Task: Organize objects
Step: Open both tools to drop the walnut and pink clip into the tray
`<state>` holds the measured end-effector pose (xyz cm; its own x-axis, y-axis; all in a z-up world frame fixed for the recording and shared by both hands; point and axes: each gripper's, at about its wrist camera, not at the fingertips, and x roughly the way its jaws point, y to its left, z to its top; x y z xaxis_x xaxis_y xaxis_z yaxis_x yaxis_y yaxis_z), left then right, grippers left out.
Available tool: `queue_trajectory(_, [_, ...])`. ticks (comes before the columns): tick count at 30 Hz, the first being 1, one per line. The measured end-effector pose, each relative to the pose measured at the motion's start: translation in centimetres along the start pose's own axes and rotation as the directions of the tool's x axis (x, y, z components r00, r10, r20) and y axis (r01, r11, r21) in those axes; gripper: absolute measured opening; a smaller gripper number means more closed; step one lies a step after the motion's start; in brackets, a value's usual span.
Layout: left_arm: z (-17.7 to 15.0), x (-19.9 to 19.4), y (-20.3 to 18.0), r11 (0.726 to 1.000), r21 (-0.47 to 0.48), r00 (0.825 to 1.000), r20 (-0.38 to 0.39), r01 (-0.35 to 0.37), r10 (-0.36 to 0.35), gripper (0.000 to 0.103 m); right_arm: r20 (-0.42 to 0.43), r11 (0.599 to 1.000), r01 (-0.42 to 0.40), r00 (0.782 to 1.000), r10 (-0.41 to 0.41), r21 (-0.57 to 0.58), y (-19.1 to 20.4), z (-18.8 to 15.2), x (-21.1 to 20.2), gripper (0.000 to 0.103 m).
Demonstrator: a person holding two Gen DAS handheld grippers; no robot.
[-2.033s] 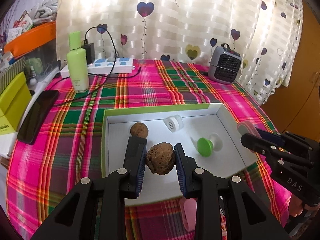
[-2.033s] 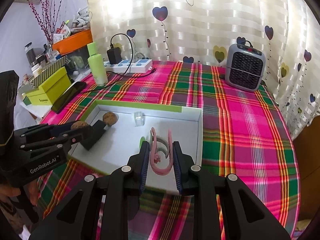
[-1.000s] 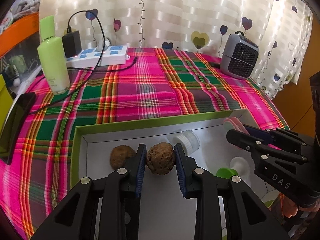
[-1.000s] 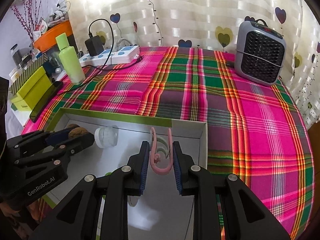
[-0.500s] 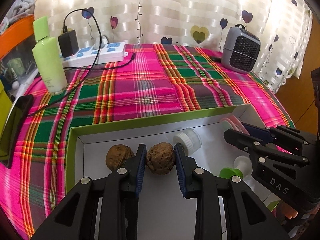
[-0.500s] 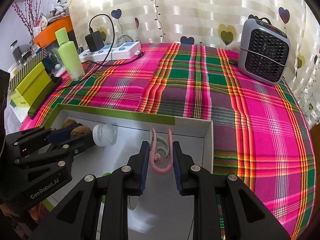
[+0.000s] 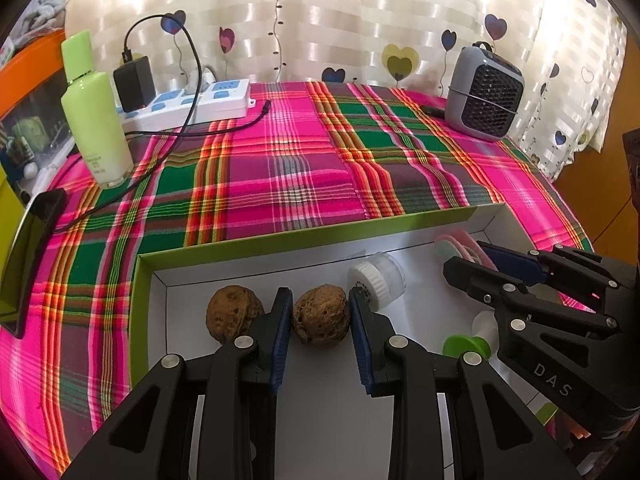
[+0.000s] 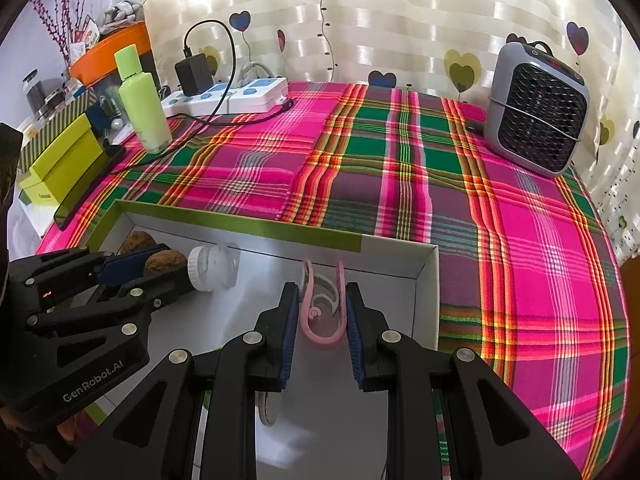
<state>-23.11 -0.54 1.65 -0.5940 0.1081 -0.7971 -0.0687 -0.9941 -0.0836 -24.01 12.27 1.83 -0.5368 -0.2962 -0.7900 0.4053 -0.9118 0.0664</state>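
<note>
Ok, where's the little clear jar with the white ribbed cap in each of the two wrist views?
Left wrist view: the clear jar lies on its side in the box, just right of the walnut that the left gripper holds.
Right wrist view: the jar is left of centre, by the left gripper's tips.
Shared landmark: the grey heater at the back right.

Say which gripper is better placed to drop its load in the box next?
Left, probably. The left gripper holds its walnut low over the box floor beside the other walnut. The right gripper holds the pink clip near the box's far corner.
</note>
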Motion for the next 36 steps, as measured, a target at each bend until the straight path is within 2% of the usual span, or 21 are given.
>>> queue_trajectory(23, [-0.03, 0.07, -0.01, 1.0, -0.001, 1.0, -0.002, 0.0, 0.0, 0.028, -0.012, 1.0, 0.0, 1.0, 0.0, -0.009, -0.07, 0.23, 0.37, 0.024])
queue_trajectory(26, [-0.03, 0.04, -0.01, 1.0, 0.0, 1.0, -0.003, 0.0, 0.0, 0.031, -0.006, 1.0, -0.003, 1.0, 0.003, 0.003, -0.12, 0.22, 0.25, 0.027])
queue_trajectory(30, [-0.13, -0.05, -0.03, 1.0, 0.003, 1.0, -0.003, 0.003, -0.003, 0.037, -0.003, 1.0, -0.006, 1.0, 0.006, 0.002, 0.05, 0.17, 0.01, 0.039])
queue_trajectory(36, [-0.36, -0.37, -0.01, 1.0, 0.0, 1.0, -0.001, -0.003, 0.003, 0.04, 0.003, 1.0, 0.003, 1.0, -0.003, 0.026, -0.2, -0.02, -0.44, 0.039])
